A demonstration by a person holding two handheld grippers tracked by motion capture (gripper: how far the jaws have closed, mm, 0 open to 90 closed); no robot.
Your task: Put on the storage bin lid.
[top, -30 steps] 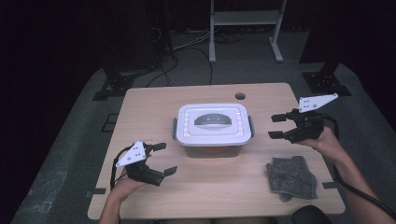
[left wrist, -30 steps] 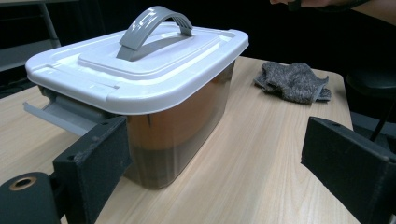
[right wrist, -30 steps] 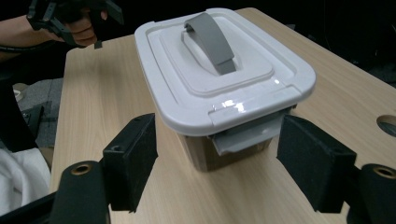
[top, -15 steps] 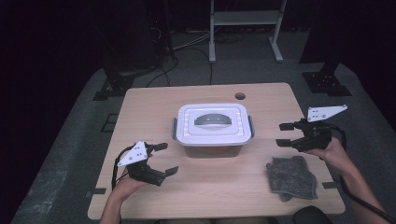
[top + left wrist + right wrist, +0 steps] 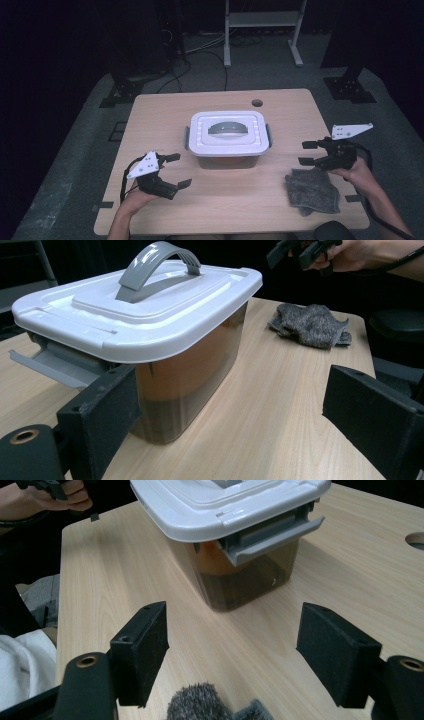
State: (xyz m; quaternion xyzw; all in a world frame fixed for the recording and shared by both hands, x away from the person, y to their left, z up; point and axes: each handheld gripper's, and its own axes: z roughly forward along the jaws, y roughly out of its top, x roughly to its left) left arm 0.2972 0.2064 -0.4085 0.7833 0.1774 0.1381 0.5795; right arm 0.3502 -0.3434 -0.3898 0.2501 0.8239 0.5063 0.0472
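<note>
Grey cloth [image 5: 312,190] lies crumpled at near right table edge, free of any grip. Right gripper [image 5: 309,153] hovers just above it, jaws wide, empty, likely lined up to pick it. Left gripper [image 5: 178,171] waits near left, jaws wide too, nothing between. Mid-table: lidded box [image 5: 227,136], latches out, probably next stop for cloth.

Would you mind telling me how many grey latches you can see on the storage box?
2: a left latch and a right latch, one at each short end of the storage box.
</note>
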